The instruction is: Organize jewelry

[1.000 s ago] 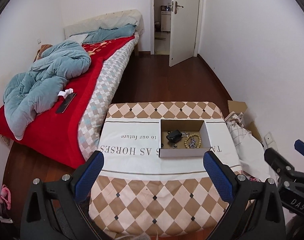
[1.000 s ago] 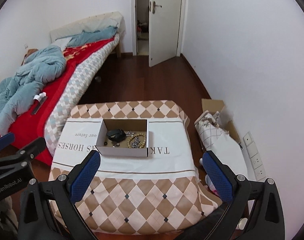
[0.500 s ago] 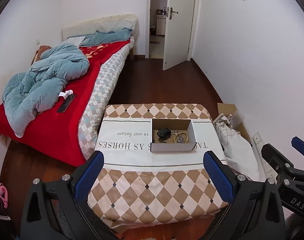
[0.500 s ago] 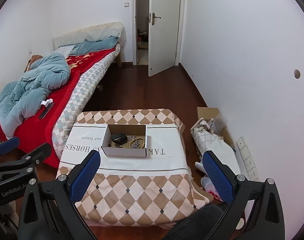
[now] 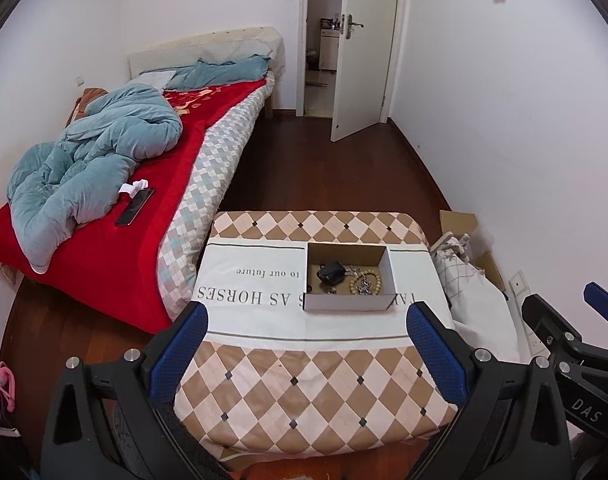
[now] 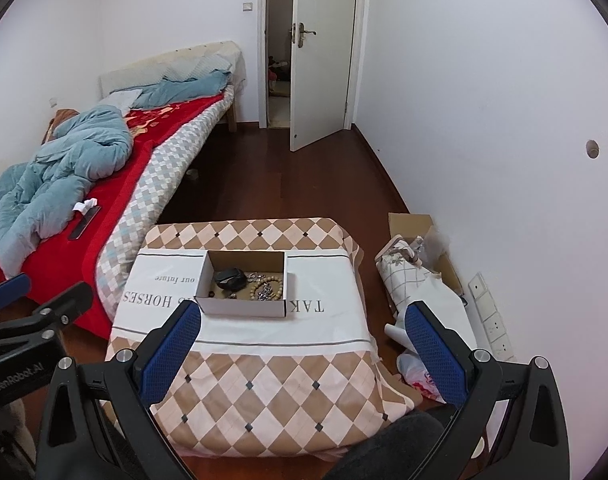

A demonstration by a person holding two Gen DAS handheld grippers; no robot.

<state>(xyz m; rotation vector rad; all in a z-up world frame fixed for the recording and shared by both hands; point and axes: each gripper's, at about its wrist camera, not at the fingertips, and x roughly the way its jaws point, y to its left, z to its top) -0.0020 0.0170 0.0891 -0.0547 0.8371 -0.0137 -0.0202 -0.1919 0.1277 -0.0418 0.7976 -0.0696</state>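
Both claws held wide apart and empty above the cloth-covered counter (image 5: 304, 380), jewelry box well ahead of them.

The cloth reads "AS HORSES" and "to our future", partly hidden by the cardboard box (image 5: 349, 303), which holds a bead bracelet (image 5: 366, 283), a dark pouch (image 5: 331, 271) and tangled chains too small to make out. The right claw (image 6: 304, 340) sees "GenRobot.AI" on the left claw (image 5: 306, 340); "DAS" shows opposite.

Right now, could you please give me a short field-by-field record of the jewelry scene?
surface: low table under a diamond-pattern cloth
container: open cardboard box on the cloth's white band
contents: beaded bracelet, dark object, metal pieces too small to identify
left gripper: open, empty, short of the box
right gripper: open, empty, short of the box
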